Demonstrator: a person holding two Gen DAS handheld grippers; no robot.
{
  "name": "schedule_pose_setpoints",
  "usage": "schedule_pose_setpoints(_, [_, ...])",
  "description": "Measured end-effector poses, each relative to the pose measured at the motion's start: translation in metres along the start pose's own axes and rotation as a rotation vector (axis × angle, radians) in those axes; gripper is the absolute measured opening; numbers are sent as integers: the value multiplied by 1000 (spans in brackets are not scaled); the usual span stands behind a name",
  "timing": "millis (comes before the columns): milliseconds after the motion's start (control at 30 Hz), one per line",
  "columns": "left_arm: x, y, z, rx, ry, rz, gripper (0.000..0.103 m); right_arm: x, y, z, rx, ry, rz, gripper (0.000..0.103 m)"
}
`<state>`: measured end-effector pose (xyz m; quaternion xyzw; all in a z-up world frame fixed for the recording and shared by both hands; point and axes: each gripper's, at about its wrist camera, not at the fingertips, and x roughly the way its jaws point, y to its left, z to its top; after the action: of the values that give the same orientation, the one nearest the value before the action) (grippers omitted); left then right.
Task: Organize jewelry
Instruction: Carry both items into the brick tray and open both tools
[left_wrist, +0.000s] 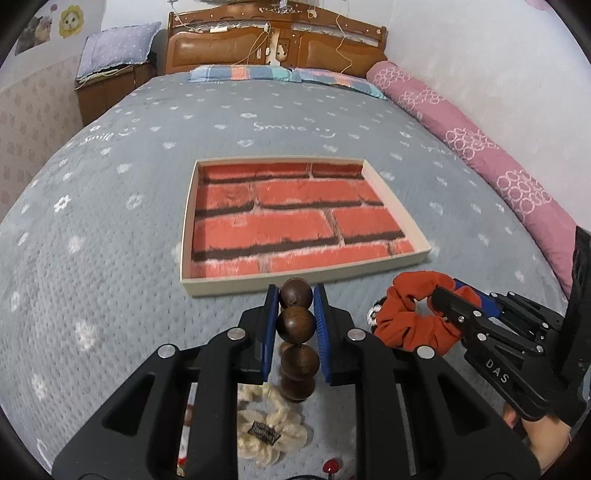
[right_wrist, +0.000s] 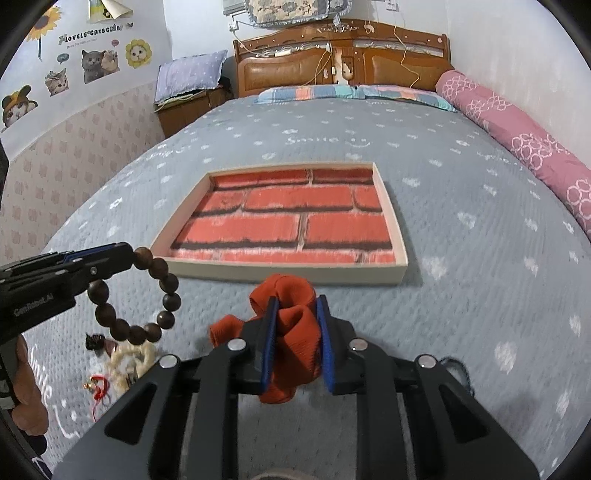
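On the grey bedspread (left_wrist: 110, 229) lies one brick-lined tray (left_wrist: 380, 267). Just short of it, the left hand-held gripper (left_wrist: 295, 295) is clamped on one wooden bead bracelet (left_wrist: 296, 323), and the right hand-held gripper (right_wrist: 294, 306) pinches one orange scrunchie (right_wrist: 295, 354). Only the right view shows the bracelet's full loop; the left shows a cream scrunchie (left_wrist: 258, 432) below.

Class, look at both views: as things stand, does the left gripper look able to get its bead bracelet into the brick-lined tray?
Probably yes. The left gripper is shut on the wooden bead bracelet, and the tray lies just beyond it with nothing between. The right gripper, shut on the orange scrunchie, stays off to the side.
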<state>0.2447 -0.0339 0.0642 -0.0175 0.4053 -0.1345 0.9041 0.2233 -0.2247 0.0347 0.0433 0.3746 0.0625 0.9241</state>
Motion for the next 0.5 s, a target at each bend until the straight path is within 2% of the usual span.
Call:
schedule_pose_setpoints(300, [14, 3, 45, 7, -26, 13, 18, 19, -15, 48, 17, -34, -18, 21])
schedule_pose_setpoints(500, [50, 8, 84, 16, -30, 44, 18, 54, -25, 87, 7, -47, -41, 21])
